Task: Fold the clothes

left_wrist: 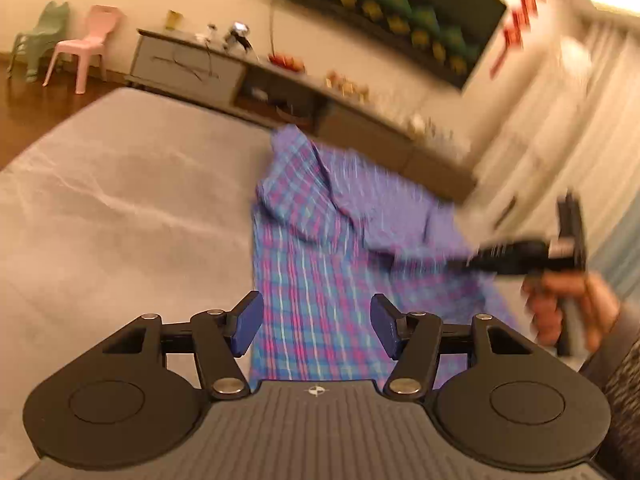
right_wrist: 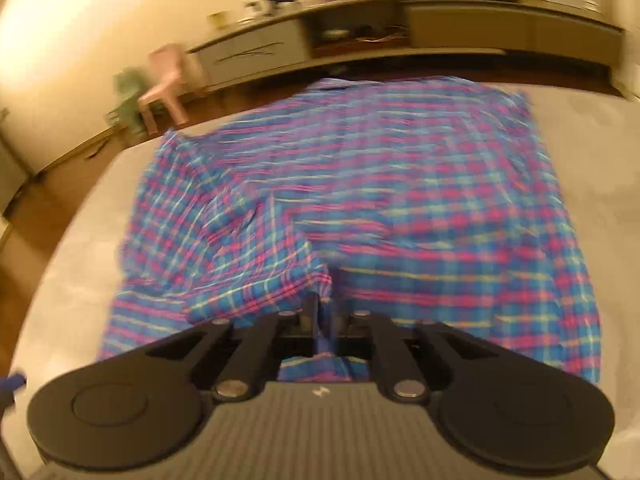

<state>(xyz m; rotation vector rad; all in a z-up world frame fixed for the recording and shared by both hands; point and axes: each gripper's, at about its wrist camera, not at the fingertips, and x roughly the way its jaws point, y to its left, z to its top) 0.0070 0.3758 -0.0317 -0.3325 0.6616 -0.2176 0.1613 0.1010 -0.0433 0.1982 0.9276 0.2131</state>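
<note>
So the plaid shirt (right_wrist: 360,184) edge is pinched between the right gripper (right_wrist: 322,312) jaws, probably for folding, while the left gripper (left_wrist: 316,328) jaws are held apart over it.

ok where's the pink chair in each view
Left wrist view: the pink chair stands at upper left, on the wood floor beside a green chair.
Right wrist view: the pink chair is left of centre, beyond the plaid shirt.
Shared landmark: the long grey cabinet along the wall.

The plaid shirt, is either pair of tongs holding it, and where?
The right tongs are shut on a bunched edge of the plaid shirt. The left tongs are open above it, holding nothing.
</note>
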